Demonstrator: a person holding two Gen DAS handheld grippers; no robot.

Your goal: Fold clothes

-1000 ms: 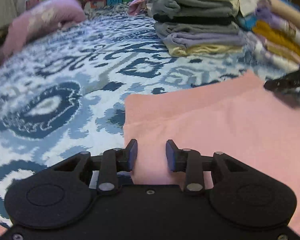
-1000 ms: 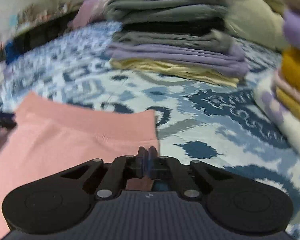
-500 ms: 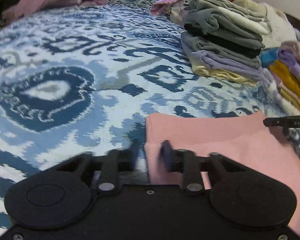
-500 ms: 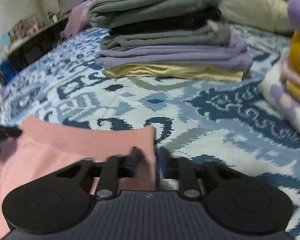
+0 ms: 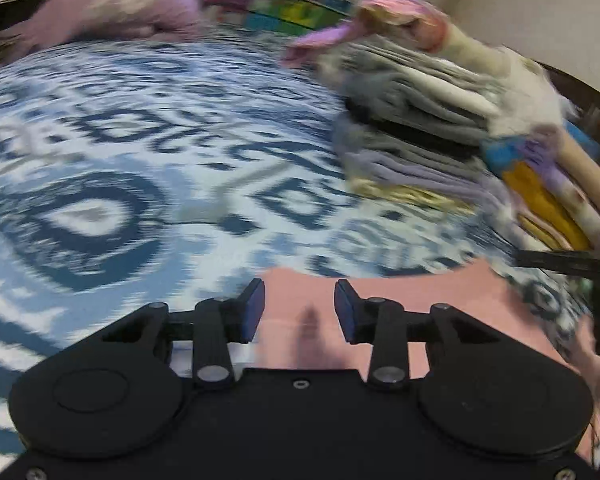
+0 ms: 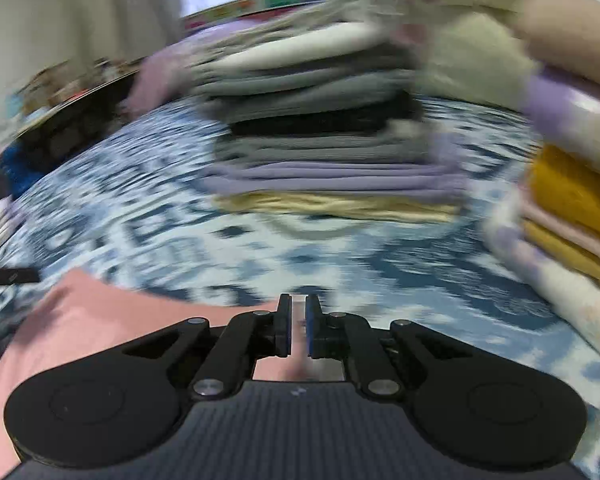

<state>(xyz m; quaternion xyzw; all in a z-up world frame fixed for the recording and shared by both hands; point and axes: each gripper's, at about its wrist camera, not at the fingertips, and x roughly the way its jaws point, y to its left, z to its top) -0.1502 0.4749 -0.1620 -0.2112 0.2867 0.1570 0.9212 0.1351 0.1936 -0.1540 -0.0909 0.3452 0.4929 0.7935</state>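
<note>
A folded pink garment (image 5: 420, 292) lies flat on the blue and white patterned bedspread (image 5: 120, 184). My left gripper (image 5: 299, 312) is open, its fingers straddling the garment's far left corner. In the right wrist view the same pink garment (image 6: 100, 320) lies at the lower left. My right gripper (image 6: 298, 330) stands at its far right corner with only a narrow gap between the pads, and pink cloth shows in that gap. Both views are blurred by motion. The other gripper's black tip (image 5: 560, 260) shows at the right edge of the left wrist view.
A tall stack of folded grey, black, lilac and yellow clothes (image 6: 320, 140) stands just beyond the garment. A second pile of yellow, lilac and cream clothes (image 6: 572, 208) lies to the right. A pink pillow (image 5: 112, 4) lies at the far left of the bed.
Both grippers have slid forward to the garment's far corners. The left jaws have opened wider. The right jaws opened half a second ago and have now nearly closed on the corner.
</note>
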